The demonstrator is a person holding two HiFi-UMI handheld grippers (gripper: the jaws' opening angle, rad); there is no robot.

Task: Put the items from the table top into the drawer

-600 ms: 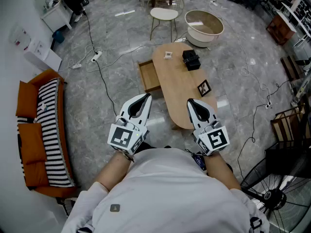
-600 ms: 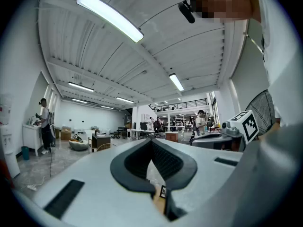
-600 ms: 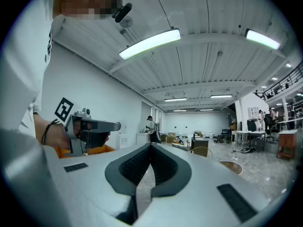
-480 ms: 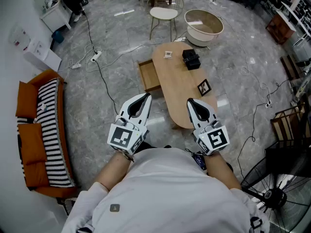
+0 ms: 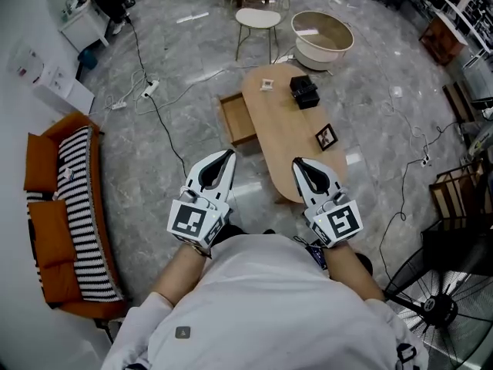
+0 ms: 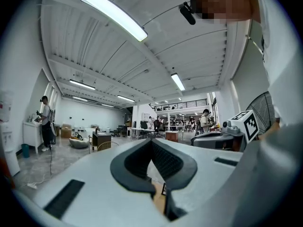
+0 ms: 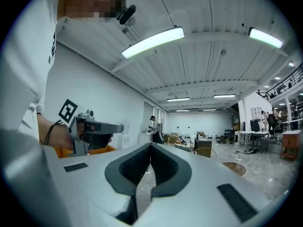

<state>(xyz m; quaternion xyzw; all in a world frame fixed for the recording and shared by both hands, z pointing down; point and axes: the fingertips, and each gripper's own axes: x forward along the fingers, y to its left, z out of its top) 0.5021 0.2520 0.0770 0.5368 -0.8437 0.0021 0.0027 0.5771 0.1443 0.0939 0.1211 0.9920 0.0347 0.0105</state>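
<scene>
Drawer (image 5: 236, 122): shallow wooden tray, pulled out from the long side of the table that lies at the left in the head view.
Black box (image 5: 304, 92): dark and blocky, on the far part of the table top, well apart from both grippers.
Framed card (image 5: 326, 137): black frame around a square marker, lying flat near the table's right edge, nearer the person than the box.
White item (image 5: 267, 85): small and pale, near the far left corner of the table, just left of the black box.
Table (image 5: 289, 149): light wood, long, with rounded ends; its near end lies between the two grippers in the head view.
Room: grey marble floor (image 5: 177, 137) with loose cables; orange sofa (image 5: 42, 230) with a striped cover at the left; a black fan (image 5: 447, 307) at the lower right; a round tub (image 5: 339, 31) and a wire chair (image 5: 258, 19) beyond the table.
Left gripper (image 5: 229, 153): held level, fingers closed tip to tip, nothing between them.
Right gripper (image 5: 296, 162): held level, fingers closed and empty.
Change: against the earlier frames the table and its things sit a touch higher in the picture; their layout is the same, and both grippers were closed then too.
</scene>
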